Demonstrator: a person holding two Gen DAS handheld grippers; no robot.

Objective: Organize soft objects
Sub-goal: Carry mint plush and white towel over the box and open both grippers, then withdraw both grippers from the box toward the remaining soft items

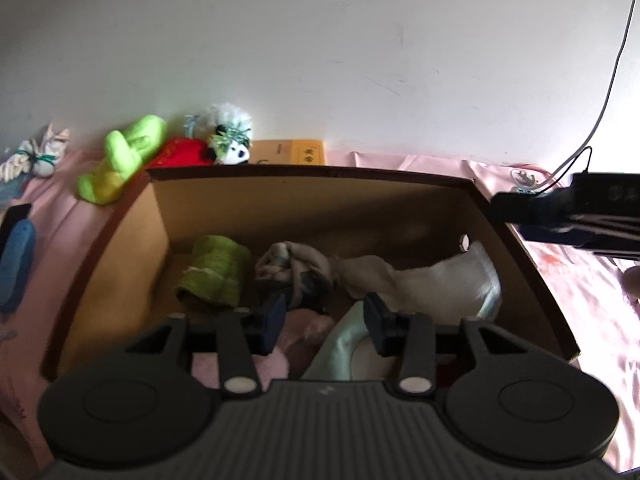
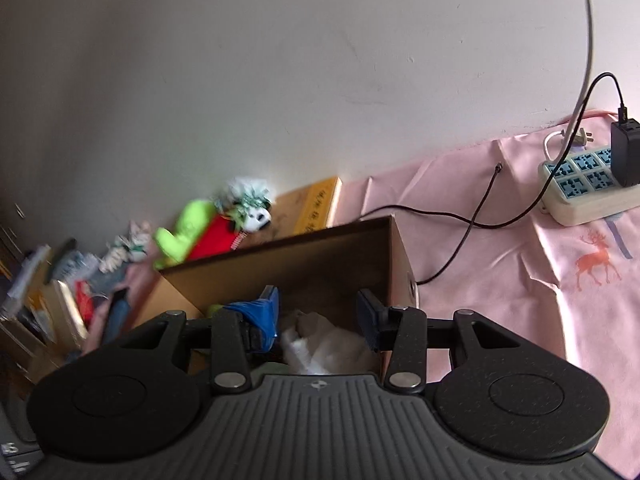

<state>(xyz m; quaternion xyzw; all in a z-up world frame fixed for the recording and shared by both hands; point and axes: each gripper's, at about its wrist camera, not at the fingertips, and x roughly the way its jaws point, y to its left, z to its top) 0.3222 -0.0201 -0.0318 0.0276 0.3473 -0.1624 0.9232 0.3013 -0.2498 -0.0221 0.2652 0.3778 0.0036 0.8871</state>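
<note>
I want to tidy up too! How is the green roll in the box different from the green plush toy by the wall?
The green roll lies inside the cardboard box; the green plush toy lies outside it on the pink cloth, near the wall. The roll is dull olive green, the toy bright lime with a yellow part. The roll is a plain bundle; the toy has limbs sticking out. Both look soft and green.

A plain white wall (image 1: 320, 60) rises behind a pink-sheeted bed (image 2: 500, 248).
</note>
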